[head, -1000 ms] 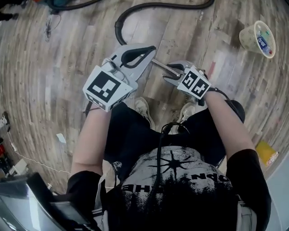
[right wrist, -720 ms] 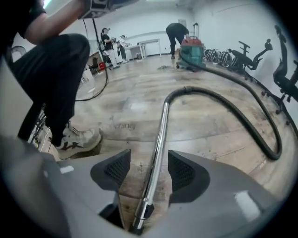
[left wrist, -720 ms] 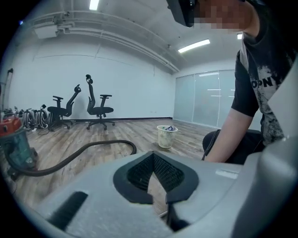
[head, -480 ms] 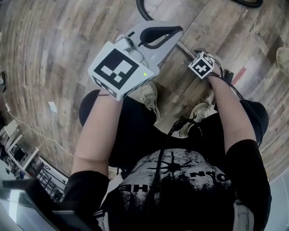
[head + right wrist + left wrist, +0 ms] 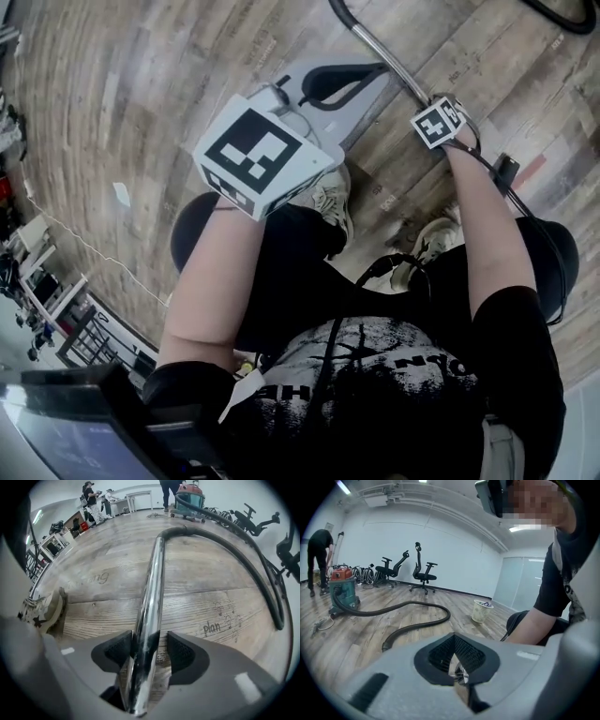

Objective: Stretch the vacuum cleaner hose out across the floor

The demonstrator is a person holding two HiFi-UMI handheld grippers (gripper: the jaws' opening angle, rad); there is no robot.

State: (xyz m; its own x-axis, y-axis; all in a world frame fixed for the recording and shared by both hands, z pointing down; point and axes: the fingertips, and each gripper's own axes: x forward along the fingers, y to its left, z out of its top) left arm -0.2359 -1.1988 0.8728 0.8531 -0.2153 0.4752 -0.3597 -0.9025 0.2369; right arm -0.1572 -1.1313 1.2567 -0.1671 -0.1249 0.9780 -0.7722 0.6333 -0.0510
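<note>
The chrome wand (image 5: 151, 606) of the vacuum lies on the wood floor and joins the black hose (image 5: 243, 555), which curves back to the red and teal vacuum cleaner (image 5: 190, 496). My right gripper (image 5: 149, 652) points steeply down with the wand between its jaws. Those jaws have just opened wider and stand open, with a gap at the right pad (image 5: 180, 652). In the head view its jaws (image 5: 433, 111) hide under the marker cube beside the wand (image 5: 389, 61). My left gripper (image 5: 457, 667) is shut on nothing, left of the wand (image 5: 375, 73). The hose (image 5: 417, 606) snakes to the cleaner (image 5: 343, 590).
A wastebasket (image 5: 481, 611) stands past the hose's bend. Office chairs (image 5: 423, 573) line the far wall, and a person in black (image 5: 318, 559) bends by the cleaner. My shoes (image 5: 328, 202) are just behind the grippers, with a black stool (image 5: 192, 234) to the left.
Both grippers have dropped toward the floor. The right one has sunk over the chrome wand and tipped steeply down, while the left has come lower beside it and rolled a little.
</note>
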